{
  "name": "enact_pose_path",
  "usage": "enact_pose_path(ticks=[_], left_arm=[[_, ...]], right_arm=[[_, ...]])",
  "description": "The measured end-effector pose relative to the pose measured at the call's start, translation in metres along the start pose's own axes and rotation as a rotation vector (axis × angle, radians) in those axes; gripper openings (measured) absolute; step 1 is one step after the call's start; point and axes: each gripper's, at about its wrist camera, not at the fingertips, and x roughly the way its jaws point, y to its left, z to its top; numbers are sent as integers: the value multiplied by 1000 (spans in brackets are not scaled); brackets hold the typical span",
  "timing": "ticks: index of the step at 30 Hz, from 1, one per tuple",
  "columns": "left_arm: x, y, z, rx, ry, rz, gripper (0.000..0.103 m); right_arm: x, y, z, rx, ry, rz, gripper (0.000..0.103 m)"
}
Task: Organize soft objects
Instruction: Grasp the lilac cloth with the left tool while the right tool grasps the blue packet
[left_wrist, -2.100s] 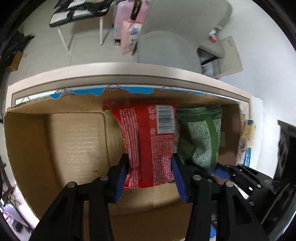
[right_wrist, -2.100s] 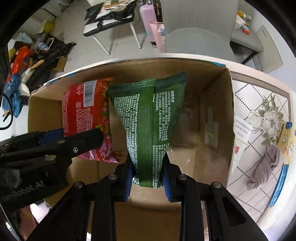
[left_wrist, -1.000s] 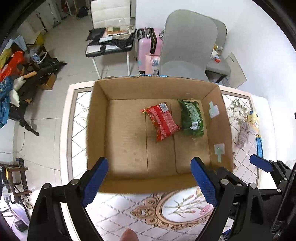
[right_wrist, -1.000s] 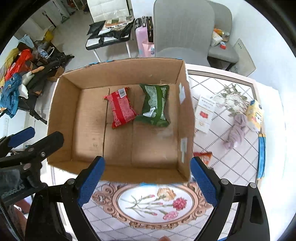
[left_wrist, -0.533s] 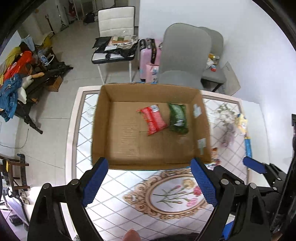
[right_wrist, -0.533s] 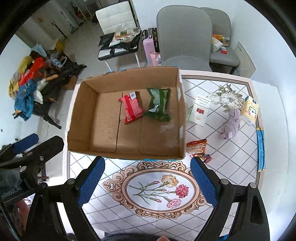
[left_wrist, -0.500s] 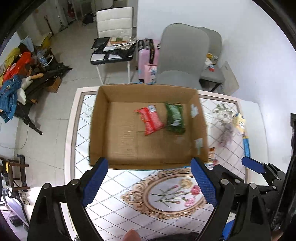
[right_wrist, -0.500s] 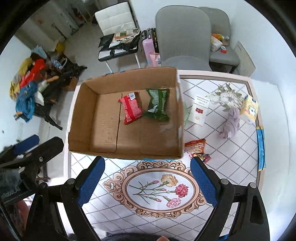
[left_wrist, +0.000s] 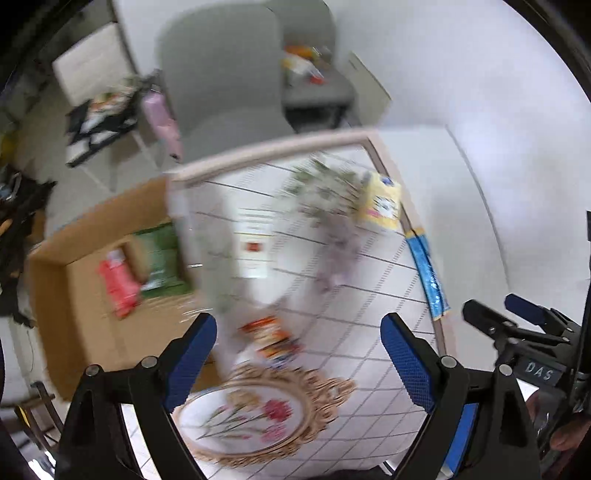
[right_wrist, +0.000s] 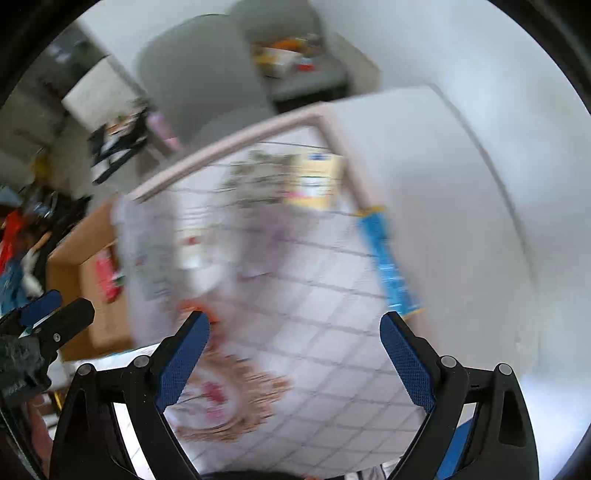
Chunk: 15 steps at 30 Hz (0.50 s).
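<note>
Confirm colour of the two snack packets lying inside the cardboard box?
One red packet, one green packet, side by side; clearest in the left wrist view.

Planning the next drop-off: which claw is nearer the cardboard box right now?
Left. The left claw hangs over the table just right of the cardboard box; the right claw is farther right, beyond the left one.

My left gripper and right gripper both point downward at lower frame, jaws spread wide, holding nothing.
</note>
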Motion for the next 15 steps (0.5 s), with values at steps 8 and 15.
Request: enact_pose_path(ticks=[8,15], left_arm=[[143,-47,45,27,231,14,65],[212,-42,53,13,346,48,53]], right_arm=[[114,-78,36,56,154,-37,95],[196,-94,48,99,288,-17,67]])
